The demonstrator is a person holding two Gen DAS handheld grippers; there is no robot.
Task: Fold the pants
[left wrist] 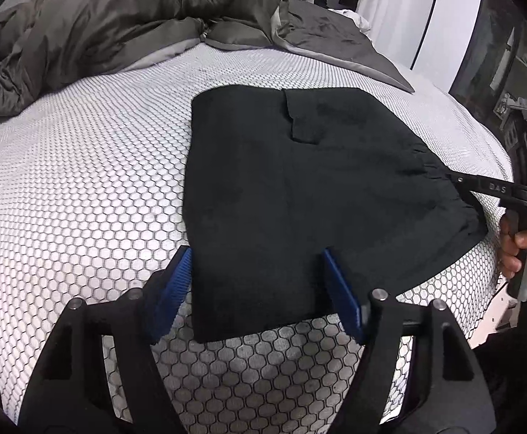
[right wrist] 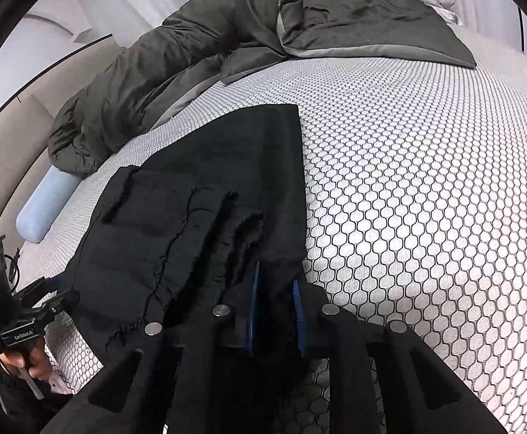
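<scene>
Black pants [left wrist: 299, 181] lie folded on the honeycomb-patterned mattress [left wrist: 82, 181]. In the left wrist view my left gripper [left wrist: 258, 256] is open, its blue pads either side of the near leg end of the pants. My right gripper [left wrist: 455, 181] reaches in from the right at the gathered waistband edge. In the right wrist view the right gripper [right wrist: 276, 282] has its blue pads close together on a fold of the pants [right wrist: 198, 195] at the waistband. The left gripper [right wrist: 46, 289] shows at the far left, at the pants' edge.
A crumpled dark grey duvet [left wrist: 118, 25] lies across the far side of the bed. A dark pillow [right wrist: 372, 25] lies at the far right. A light blue bolster [right wrist: 46, 202] lies at the bed's left edge. White wardrobe doors [left wrist: 444, 18] stand beyond.
</scene>
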